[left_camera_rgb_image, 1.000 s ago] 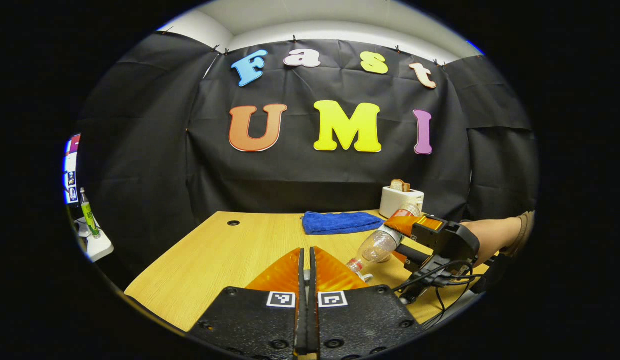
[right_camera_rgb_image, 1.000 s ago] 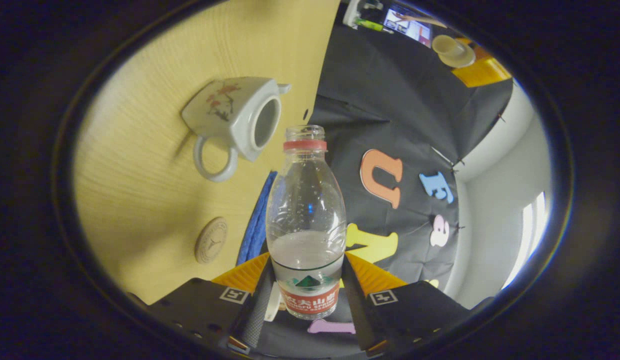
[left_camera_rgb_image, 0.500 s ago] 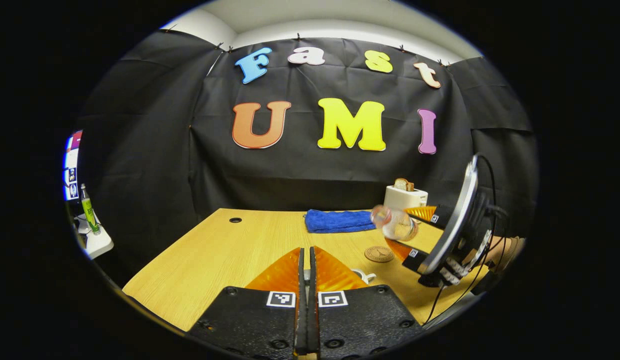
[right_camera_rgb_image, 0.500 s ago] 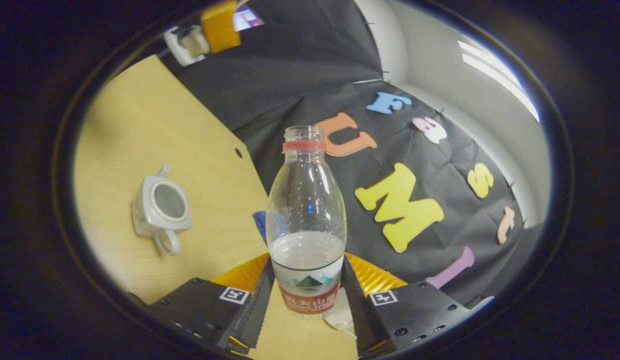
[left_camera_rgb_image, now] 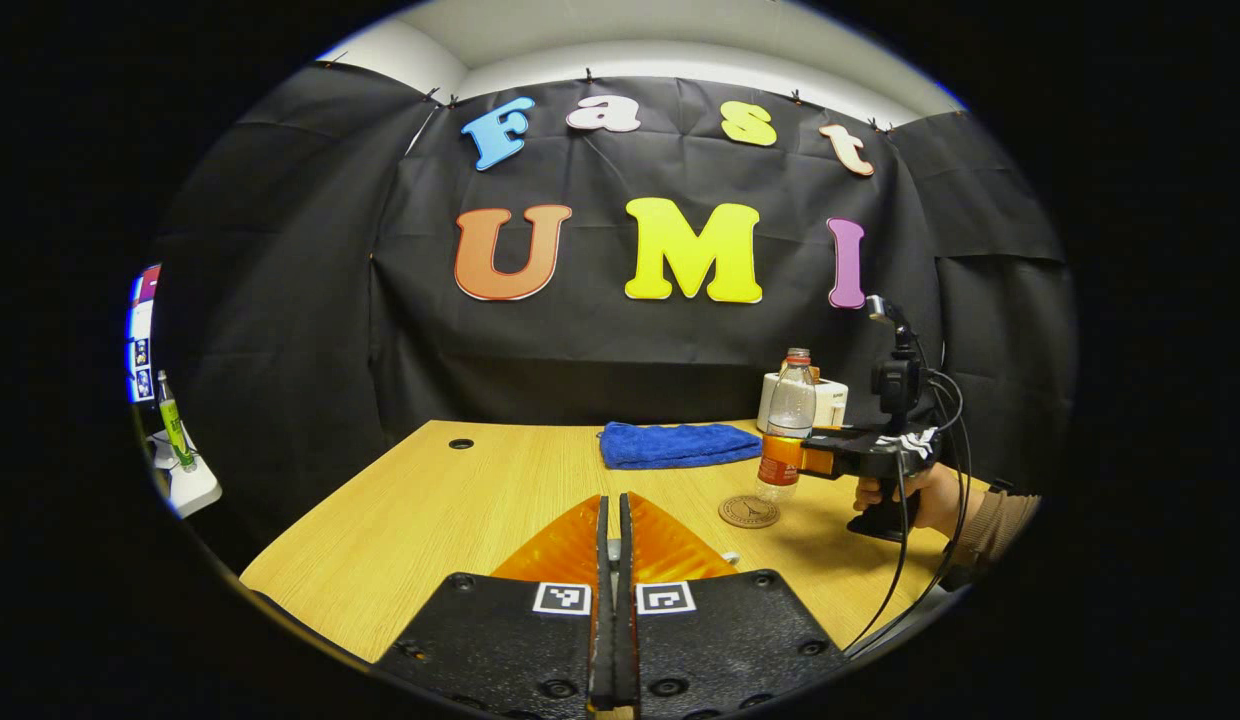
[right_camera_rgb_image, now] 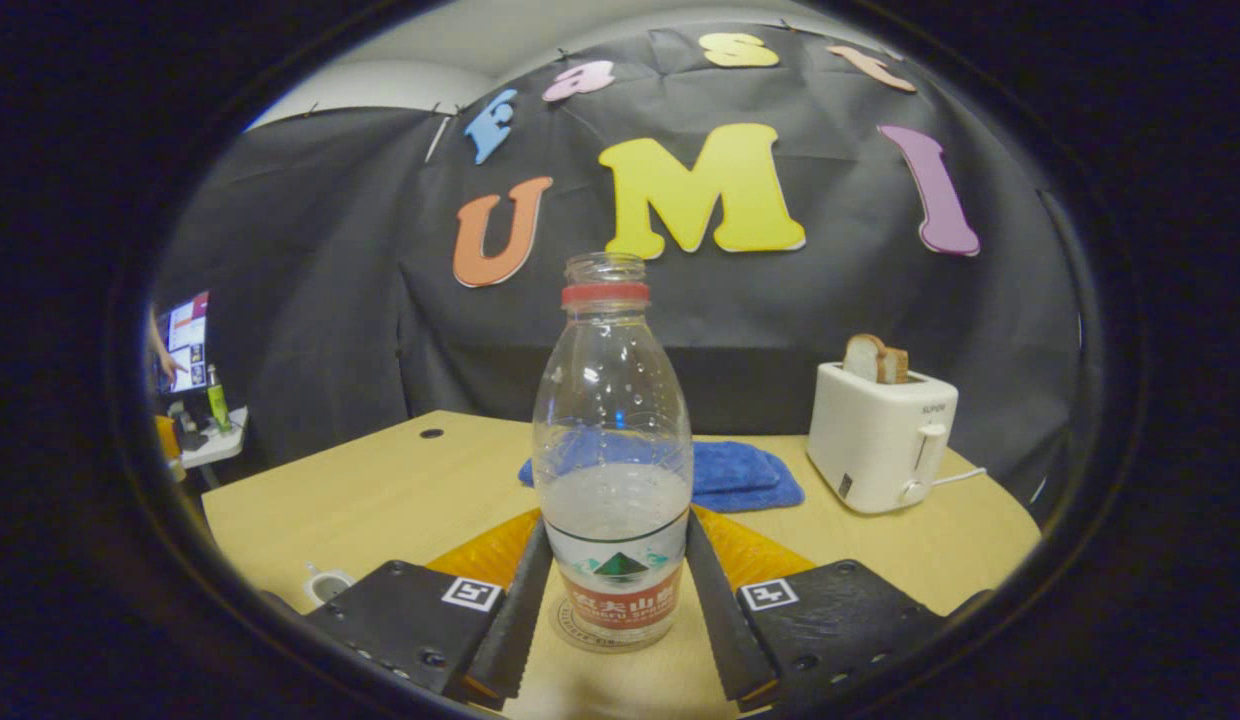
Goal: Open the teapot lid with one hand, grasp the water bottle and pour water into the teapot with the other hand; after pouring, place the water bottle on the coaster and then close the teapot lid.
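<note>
The right claw [right_camera_rgb_image: 612, 620] holds the water bottle [right_camera_rgb_image: 612, 470] upright, its two fingers pressed on the labelled lower body, with the base low over the round coaster [left_camera_rgb_image: 749, 511] near the desk's right edge; whether it already rests there I cannot tell. The bottle is thin clear plastic, uncapped and only partly filled, so it is likely light, a little slick and easily dented; low on the label band, where it is held, seems the sound place, and any tilt could spill from the open neck. The left claw [left_camera_rgb_image: 610, 545] is closed narrow on something small and pale, probably the teapot lid, though it is mostly hidden. A white bit of the teapot [right_camera_rgb_image: 326, 583] shows by the desk's near edge. The blue towel [left_camera_rgb_image: 677, 444] and toaster [right_camera_rgb_image: 881, 437] sit toward the far edge, leaving the desk [left_camera_rgb_image: 430, 510] open in the middle.
</note>
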### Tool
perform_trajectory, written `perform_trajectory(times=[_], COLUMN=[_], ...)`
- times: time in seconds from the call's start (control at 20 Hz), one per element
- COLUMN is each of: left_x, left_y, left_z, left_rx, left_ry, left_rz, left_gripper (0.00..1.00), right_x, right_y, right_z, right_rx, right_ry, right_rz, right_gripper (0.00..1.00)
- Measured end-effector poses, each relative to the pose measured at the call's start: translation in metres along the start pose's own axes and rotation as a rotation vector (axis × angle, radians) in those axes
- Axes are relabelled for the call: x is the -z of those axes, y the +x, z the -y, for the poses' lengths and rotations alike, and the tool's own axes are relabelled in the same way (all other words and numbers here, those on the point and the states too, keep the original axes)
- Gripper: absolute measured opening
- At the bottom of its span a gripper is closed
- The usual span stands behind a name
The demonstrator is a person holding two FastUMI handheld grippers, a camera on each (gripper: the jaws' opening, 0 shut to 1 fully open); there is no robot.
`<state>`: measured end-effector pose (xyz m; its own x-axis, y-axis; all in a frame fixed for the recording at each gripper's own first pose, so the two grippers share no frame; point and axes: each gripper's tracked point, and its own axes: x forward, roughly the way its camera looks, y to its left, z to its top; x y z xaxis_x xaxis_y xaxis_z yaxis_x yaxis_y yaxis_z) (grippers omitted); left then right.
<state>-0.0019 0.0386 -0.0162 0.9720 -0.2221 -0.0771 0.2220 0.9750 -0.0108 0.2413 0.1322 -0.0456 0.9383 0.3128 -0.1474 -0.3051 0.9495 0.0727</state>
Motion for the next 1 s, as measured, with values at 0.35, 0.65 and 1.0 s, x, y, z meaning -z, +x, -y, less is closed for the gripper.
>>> perform_trajectory(times=[0.35,0.65,1.0], left_x=[0.005,0.007,0.007], left_y=[0.005,0.007,0.015], left_z=[0.002,0.001,0.012], left_rx=[0.001,0.001,0.018], left_ry=[0.009,0.007,0.013], left_rz=[-0.011,-0.015,0.009], left_gripper=[0.02,0.02,0.02], right_x=[0.023,0.027,0.012], right_y=[0.023,0.024,-0.004], right_z=[-0.004,-0.009,-0.011], right_rx=[-0.007,-0.024,-0.018], right_ry=[0.008,0.002,-0.041], right_rz=[-0.047,-0.046,0.030], right_gripper=[0.72,0.75,0.96])
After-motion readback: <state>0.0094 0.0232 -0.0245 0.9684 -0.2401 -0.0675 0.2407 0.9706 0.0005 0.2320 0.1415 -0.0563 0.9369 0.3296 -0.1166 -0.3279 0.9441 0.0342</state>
